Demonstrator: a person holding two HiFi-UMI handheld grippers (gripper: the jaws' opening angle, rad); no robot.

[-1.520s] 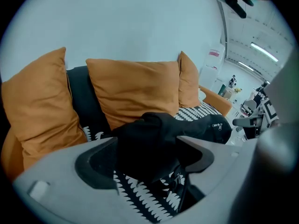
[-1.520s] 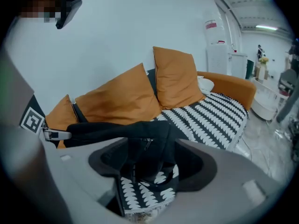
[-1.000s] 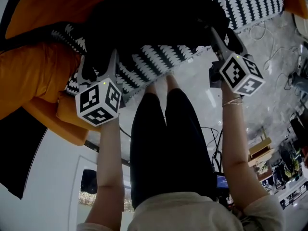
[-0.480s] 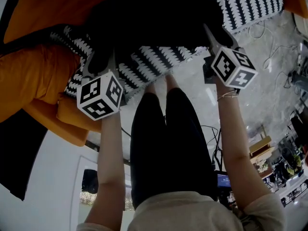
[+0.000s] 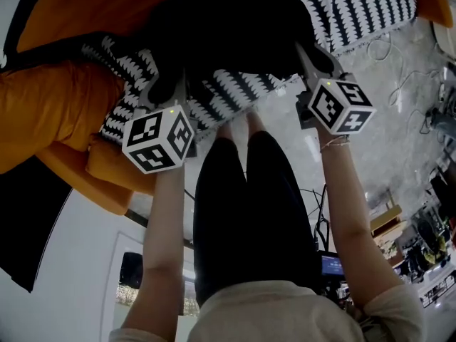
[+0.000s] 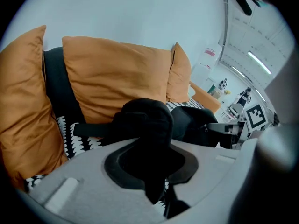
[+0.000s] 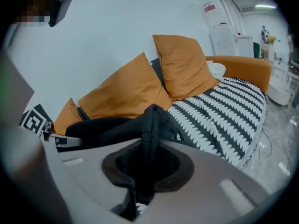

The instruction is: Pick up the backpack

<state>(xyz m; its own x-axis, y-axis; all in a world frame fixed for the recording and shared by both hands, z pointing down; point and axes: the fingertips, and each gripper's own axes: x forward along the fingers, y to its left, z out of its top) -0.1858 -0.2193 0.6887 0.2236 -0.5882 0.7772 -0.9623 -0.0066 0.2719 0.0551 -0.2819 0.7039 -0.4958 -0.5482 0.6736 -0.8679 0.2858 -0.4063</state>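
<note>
The black backpack (image 5: 228, 27) lies on a sofa's black-and-white patterned cover (image 5: 356, 6). My left gripper (image 5: 169, 85) is at the backpack's left end and my right gripper (image 5: 309, 53) at its right end. In the left gripper view a thick fold of the backpack (image 6: 147, 122) is pinched in the left gripper (image 6: 150, 171). In the right gripper view a narrow ridge of the backpack (image 7: 152, 118) stands clamped in the right gripper (image 7: 145, 174). Both pairs of jaws have just been closing, with backpack fabric between them.
Orange cushions (image 5: 57, 112) lean along the sofa back behind the backpack (image 6: 117, 69). The person's dark-clad legs (image 5: 246, 205) stand against the sofa's front edge. Cables (image 5: 395, 45) lie on the grey floor at the right, with cluttered shelves (image 5: 427, 248) further off.
Both grippers have pushed in toward the backpack, the left one rightward and the right one leftward in the head view. The backpack's edge now bunches at each gripper.
</note>
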